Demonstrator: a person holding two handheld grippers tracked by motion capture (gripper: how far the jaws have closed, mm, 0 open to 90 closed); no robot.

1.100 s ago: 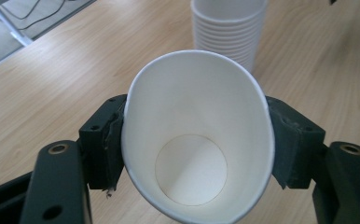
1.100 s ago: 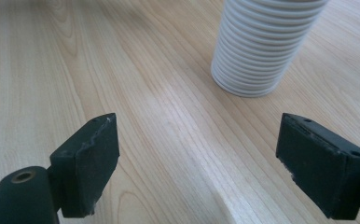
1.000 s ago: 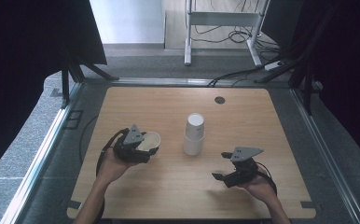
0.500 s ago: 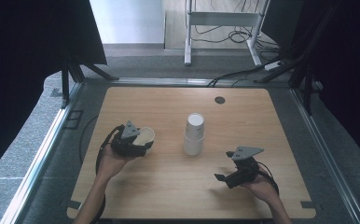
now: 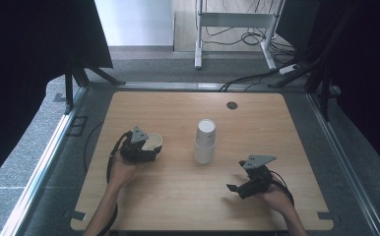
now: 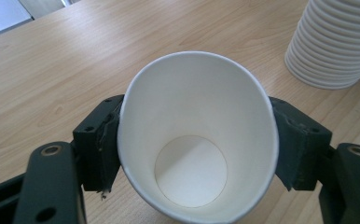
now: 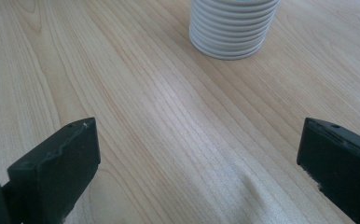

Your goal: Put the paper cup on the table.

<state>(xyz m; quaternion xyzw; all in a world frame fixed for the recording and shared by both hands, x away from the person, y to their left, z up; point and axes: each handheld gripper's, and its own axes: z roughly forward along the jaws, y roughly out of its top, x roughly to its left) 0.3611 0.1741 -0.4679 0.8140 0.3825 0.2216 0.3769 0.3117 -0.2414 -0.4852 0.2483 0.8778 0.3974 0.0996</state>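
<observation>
1 paper cup (image 5: 152, 142) sits squeezed oval between the left tongs (image 5: 140, 149) at centre-left of the desk (image 5: 178, 196); the cup stack (image 5: 205, 141) stands mid-frame; the right tongs (image 5: 242, 186), lower right, gape wide and empty. Ease the squeeze so the cup wall doesn't crease.

Wood table (image 5: 276, 123) w/ small dark round hole (image 5: 232, 105) near far edge. Grey carpet (image 5: 40, 132) around it, black curtains (image 5: 25, 54) both sides. White metal frame (image 5: 232, 22) behind (cables (image 5: 249, 37) on floor).
</observation>
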